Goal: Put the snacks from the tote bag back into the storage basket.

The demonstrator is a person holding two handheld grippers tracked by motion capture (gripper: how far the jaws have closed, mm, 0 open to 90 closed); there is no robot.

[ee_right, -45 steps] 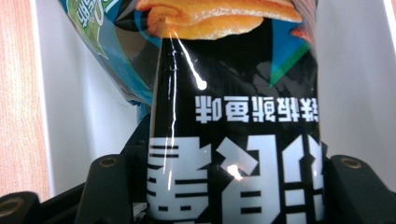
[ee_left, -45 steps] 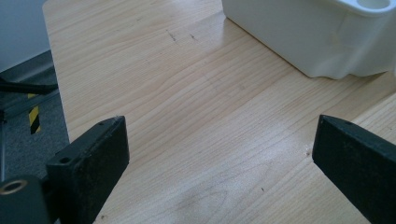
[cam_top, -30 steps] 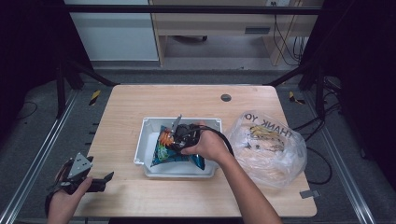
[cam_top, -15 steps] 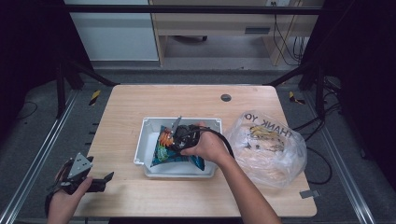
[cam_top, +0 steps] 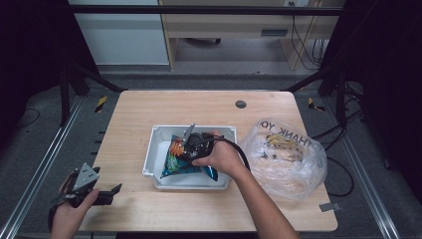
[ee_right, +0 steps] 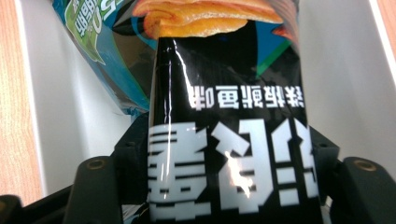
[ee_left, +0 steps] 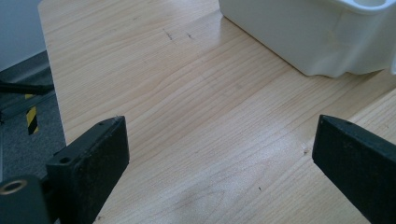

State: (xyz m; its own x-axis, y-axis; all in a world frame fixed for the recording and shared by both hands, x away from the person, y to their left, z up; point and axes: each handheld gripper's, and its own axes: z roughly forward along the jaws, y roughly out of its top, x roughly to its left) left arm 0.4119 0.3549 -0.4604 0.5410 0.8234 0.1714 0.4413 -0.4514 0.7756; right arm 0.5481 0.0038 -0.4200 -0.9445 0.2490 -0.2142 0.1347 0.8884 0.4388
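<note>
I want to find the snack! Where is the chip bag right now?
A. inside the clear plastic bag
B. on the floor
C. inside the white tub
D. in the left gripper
C: the chip bag lies inside the white tub, under the right gripper.

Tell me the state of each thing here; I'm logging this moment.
Snack packet: lying in the bin, between the right jaws.
White plastic bin: upright on the table, open-topped.
Clear plastic bag: bulging, resting right of the bin.
Right hand-held gripper: down in the bin, jaws just been opening, packet between them.
Left hand-held gripper: jaws wide open above bare table, nothing between them.
</note>
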